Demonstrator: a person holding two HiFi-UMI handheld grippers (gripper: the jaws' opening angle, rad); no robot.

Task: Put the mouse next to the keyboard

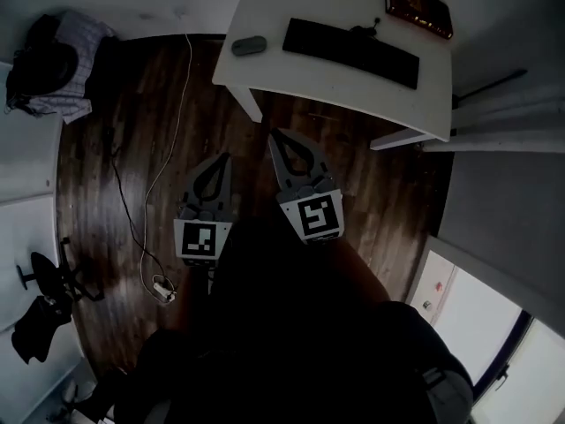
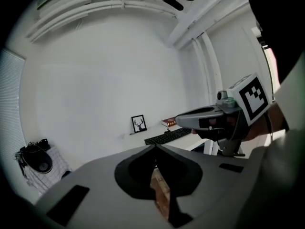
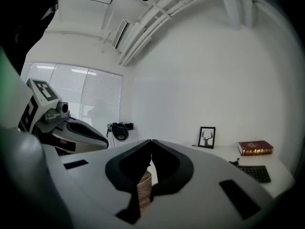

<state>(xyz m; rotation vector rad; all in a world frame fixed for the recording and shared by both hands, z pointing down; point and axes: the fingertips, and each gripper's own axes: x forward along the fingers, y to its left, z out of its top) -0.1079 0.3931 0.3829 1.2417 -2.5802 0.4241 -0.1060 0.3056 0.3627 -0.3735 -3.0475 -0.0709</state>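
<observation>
In the head view a grey mouse (image 1: pixel 249 46) lies near the left end of a white desk (image 1: pixel 318 82). A black keyboard (image 1: pixel 350 52) lies to its right, a gap apart. Both grippers hover over the dark wooden floor, short of the desk's front edge. My left gripper (image 1: pixel 226 157) is shut with nothing in it, its jaw tips meeting (image 2: pixel 155 146). My right gripper (image 1: pixel 273 133) is closer to the desk, also shut and empty (image 3: pixel 151 140). The keyboard (image 2: pixel 167 136) shows far off in the left gripper view, and its end (image 3: pixel 257 172) shows in the right gripper view.
A red book (image 1: pixel 418 9) lies at the desk's back right, and a framed deer picture (image 2: pixel 138 123) leans against the wall. A white cable (image 1: pixel 132 219) trails over the floor at left. A headset on clothes (image 1: pixel 53 64) sits at far left, with a chair base (image 1: pixel 44 281) below.
</observation>
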